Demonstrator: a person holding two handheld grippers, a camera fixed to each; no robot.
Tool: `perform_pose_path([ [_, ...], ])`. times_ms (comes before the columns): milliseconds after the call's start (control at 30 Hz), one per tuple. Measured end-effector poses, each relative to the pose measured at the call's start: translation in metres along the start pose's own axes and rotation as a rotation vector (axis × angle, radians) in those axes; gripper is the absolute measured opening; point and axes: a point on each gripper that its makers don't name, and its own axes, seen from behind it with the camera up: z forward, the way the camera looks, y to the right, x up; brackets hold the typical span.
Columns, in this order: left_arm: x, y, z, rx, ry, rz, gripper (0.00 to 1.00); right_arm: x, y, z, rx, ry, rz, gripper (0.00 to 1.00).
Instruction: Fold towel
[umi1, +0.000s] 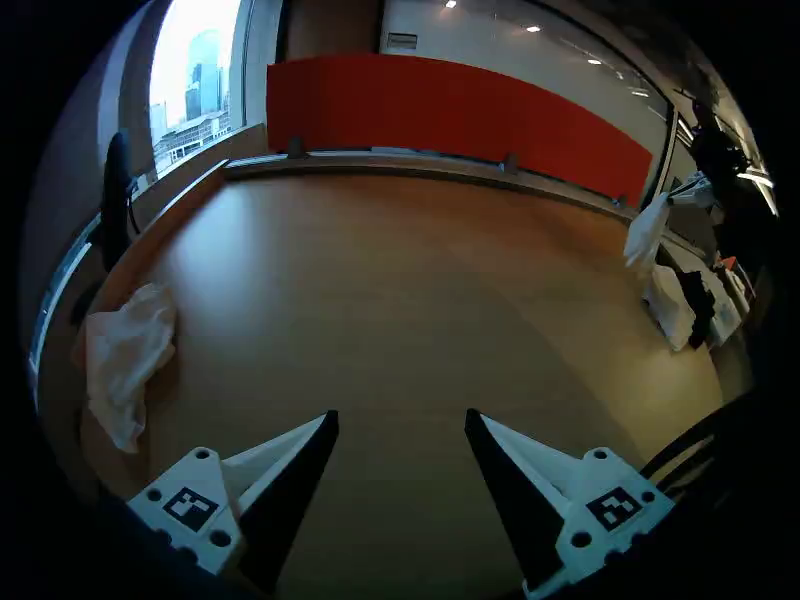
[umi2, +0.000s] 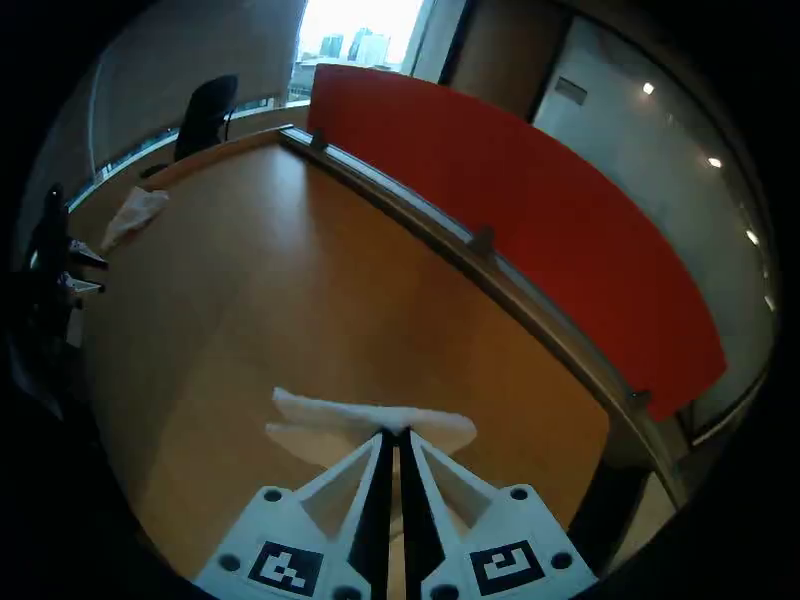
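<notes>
Right gripper (umi2: 397, 433) was clamped on the towel (umi2: 335, 410) at its edge, cloth just over the table (umi2: 250, 290), maybe touching, hard to tell. Left gripper (umi1: 400, 415) was spread wide, empty. Risk: pinch looked thin; a tug could slip it, dropping the cloth bunched.

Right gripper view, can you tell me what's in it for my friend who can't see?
The right gripper, its two fingers nearly together, pinches a crumpled white towel over a wooden table. A red divider runs along the table's far edge, and another white cloth lies far off.
</notes>
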Motion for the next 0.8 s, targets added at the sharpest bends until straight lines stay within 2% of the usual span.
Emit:
perform_pose_path([
  [467,0.003,0.010,0.001,0.005,-0.004,0.013,0.94,-0.031,0.051,-0.013,-0.056,-0.052,0.023,0.04],
  [800,0.007,0.013,0.003,0.007,-0.005,0.017,0.94,-0.045,0.062,-0.021,-0.071,-0.068,0.029,0.04],
])
